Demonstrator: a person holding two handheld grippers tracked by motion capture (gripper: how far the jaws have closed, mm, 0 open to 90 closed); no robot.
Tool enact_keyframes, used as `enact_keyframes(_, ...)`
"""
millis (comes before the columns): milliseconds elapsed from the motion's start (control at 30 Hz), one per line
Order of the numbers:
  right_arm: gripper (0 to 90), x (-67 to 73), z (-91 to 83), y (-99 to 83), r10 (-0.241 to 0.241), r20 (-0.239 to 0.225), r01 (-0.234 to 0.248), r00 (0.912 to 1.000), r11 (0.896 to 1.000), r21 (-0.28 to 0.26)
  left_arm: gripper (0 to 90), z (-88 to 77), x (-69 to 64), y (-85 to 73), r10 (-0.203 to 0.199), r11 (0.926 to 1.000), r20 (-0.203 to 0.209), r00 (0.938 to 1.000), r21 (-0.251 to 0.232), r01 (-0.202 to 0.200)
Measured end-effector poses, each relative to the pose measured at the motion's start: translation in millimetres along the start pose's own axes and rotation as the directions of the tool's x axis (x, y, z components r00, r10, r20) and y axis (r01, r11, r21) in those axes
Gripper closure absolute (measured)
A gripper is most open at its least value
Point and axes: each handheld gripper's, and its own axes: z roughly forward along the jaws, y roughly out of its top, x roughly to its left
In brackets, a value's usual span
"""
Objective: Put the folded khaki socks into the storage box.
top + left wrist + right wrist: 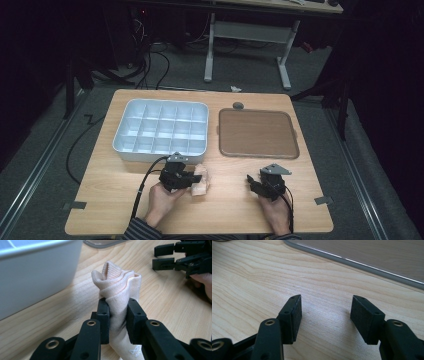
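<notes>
A pale peach sock (117, 287) lies bunched on the wooden table (230, 210), just in front of the white compartment box (160, 127). My left gripper (118, 315) is shut on the sock, its black pads (103, 315) squeezing the fabric at its middle; in the high view the sock (201, 181) sticks out to the right of that gripper (190, 179). My right gripper (325, 315) rests low over bare wood with its jaws wide apart and nothing between them; it sits at the table's front right (252, 184).
A brown tray (257, 132) with a grey rim lies right of the compartment box, its edge (362, 263) just beyond the right gripper. A small grey disc (238, 105) sits behind the tray. Bare wood stretches between the two hands.
</notes>
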Motion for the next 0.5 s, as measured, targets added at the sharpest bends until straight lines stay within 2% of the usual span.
enact_keyframes(167,42.8,0.0,0.0,0.0,0.000,0.000,0.000,1.0000,1.000,0.000,75.4,-6.4,1.8,0.3,0.003,1.0000,-0.015,0.9999,-0.001,-0.003)
enact_keyframes(333,42.8,0.0,0.0,0.0,0.000,0.000,0.000,1.0000,1.000,0.000,75.5,-12.5,4.1,1.0,-0.005,0.9999,-0.011,0.9999,-0.011,0.005)
enact_keyframes(500,42.8,-0.1,0.1,0.0,-0.002,0.000,0.002,1.0000,1.000,-0.001,75.5,-19.0,4.0,4.3,0.005,0.9998,-0.021,0.9998,-0.018,-0.005)
